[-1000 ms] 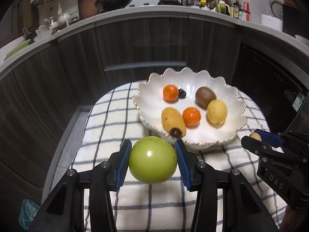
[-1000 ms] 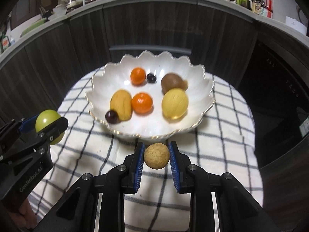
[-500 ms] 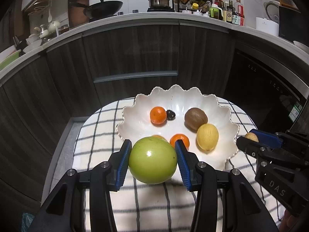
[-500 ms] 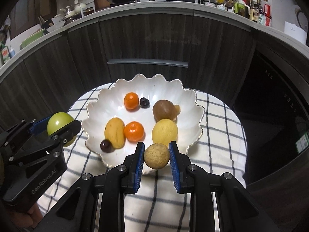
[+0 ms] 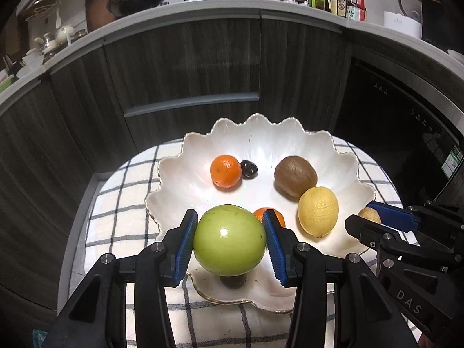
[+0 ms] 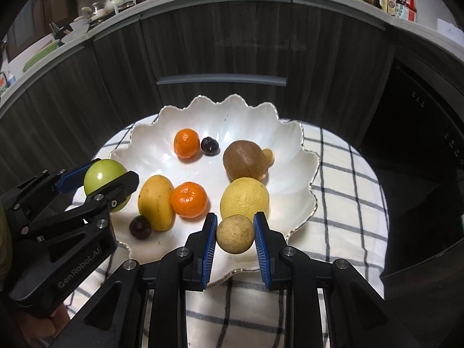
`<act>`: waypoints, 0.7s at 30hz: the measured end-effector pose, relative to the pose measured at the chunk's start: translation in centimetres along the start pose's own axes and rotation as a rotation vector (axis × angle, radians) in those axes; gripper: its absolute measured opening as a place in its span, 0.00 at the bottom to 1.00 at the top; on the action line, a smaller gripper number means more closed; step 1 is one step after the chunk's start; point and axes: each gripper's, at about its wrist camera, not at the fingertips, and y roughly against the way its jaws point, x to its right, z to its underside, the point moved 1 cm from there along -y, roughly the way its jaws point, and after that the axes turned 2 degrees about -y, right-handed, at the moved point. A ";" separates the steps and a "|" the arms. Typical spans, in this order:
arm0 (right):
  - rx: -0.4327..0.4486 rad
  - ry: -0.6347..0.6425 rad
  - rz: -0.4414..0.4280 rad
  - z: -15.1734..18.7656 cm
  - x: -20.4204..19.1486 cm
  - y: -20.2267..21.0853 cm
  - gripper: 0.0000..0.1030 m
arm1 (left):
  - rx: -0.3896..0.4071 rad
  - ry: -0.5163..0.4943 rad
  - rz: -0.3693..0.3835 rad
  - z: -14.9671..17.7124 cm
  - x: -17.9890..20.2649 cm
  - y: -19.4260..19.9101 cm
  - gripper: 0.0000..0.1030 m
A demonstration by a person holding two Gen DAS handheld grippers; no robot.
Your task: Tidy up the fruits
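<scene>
My left gripper (image 5: 229, 242) is shut on a green apple (image 5: 229, 240), held above the near rim of the white scalloped bowl (image 5: 345, 171). My right gripper (image 6: 235, 237) is shut on a small round tan fruit (image 6: 235, 234), over the bowl's (image 6: 293, 145) near right rim. In the bowl lie two mandarins (image 6: 187, 142) (image 6: 189, 199), a mango (image 6: 156, 202), a lemon (image 6: 244, 199), a kiwi (image 6: 245, 161) and two dark round fruits (image 6: 210, 146) (image 6: 140, 227). The apple hides the mango in the left wrist view. Each gripper shows in the other's view: the right one (image 5: 368, 217), the left one (image 6: 101, 179).
The bowl stands on a small table with a white checked cloth (image 6: 345, 203). Dark wooden cabinets (image 5: 188, 66) curve close behind it. The counter (image 5: 261, 11) above them carries a wok, a pot and bottles. A dark appliance front (image 5: 400, 133) is at the right.
Both grippers have moved forward with their fruit, from above the cloth in front of the bowl to above its near rim. The fruit in the bowl has not moved.
</scene>
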 end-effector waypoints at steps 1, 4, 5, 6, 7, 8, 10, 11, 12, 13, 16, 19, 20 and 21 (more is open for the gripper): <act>-0.003 0.002 0.000 0.0 0.0 -0.2 0.26 | -0.005 0.001 0.002 0.1 -0.1 -0.1 0.44; -0.012 0.004 0.000 0.0 -0.1 -0.6 0.26 | -0.029 0.003 0.007 0.3 -0.3 -0.7 0.45; -0.015 0.003 0.002 -0.1 -0.1 -0.8 0.26 | -0.036 0.007 0.010 0.4 -0.4 -0.9 0.45; -0.016 0.003 0.005 0.0 -0.1 -0.9 0.27 | -0.040 0.010 0.011 0.5 -0.4 -1.0 0.45; -0.015 0.002 0.009 0.0 -0.1 -0.9 0.27 | -0.043 0.010 0.008 0.5 -0.4 -1.1 0.45; -0.015 0.001 0.013 0.0 -0.1 -1.0 0.28 | -0.039 0.007 0.004 0.5 -0.4 -1.0 0.46; -0.015 0.001 0.018 -0.1 0.0 -1.1 0.31 | -0.030 0.004 -0.004 0.4 -0.5 -0.8 0.60; -0.015 -0.001 0.021 -0.1 0.0 -1.1 0.34 | -0.022 0.007 -0.015 0.4 -0.6 -0.6 0.70; -0.011 -0.005 0.025 -0.1 0.1 -1.0 0.42 | -0.018 0.008 -0.021 0.3 -0.7 -0.5 0.72; -0.005 -0.007 0.028 -0.1 0.1 -0.9 0.50 | -0.012 0.006 -0.029 0.2 -0.8 -0.3 0.72; 0.018 -0.011 0.065 -0.2 0.2 -0.3 0.69 | -0.013 0.004 -0.061 0.1 -1.0 0.0 0.77; 0.037 -0.024 0.110 -0.4 0.4 0.4 0.80 | -0.008 0.020 -0.080 -0.1 -1.5 0.5 0.85; 0.040 -0.027 0.116 -0.5 0.5 0.6 0.80 | -0.003 0.020 -0.092 -0.1 -1.6 0.8 0.87; 0.044 -0.030 0.125 -0.5 0.5 0.9 0.81 | 0.001 0.019 -0.101 -0.2 -1.6 1.1 0.88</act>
